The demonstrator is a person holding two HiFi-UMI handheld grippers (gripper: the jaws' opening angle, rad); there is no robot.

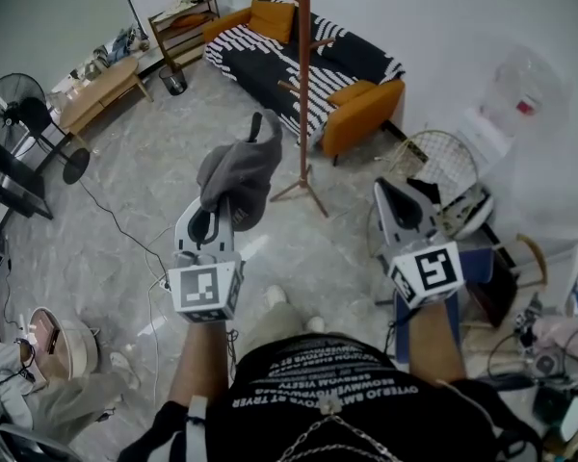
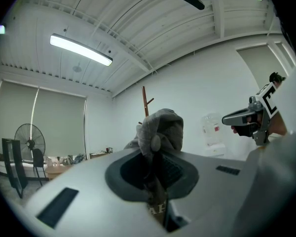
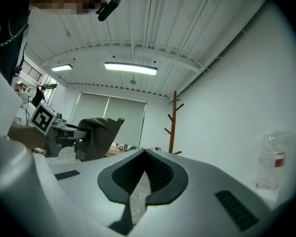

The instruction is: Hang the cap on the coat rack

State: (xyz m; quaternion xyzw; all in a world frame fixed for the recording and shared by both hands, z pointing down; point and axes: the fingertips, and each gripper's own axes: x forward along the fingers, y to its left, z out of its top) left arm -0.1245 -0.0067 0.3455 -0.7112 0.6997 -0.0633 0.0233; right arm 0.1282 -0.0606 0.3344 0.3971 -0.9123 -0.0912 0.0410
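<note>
Room with a pale marble floor. Nearest, the left gripper points level, its jaws clamped on the grey cap, which bunches beyond the tips. Beside it, the right gripper has its jaws closed tip to tip and holds nothing. Farther off, the wooden coat rack stands toward the floor's far edge, well apart from the cap, just before a striped sofa.

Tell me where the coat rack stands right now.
In the head view the wooden coat rack stands top centre, just in front of the orange and striped sofa, beyond and slightly right of the grey cap.
</note>
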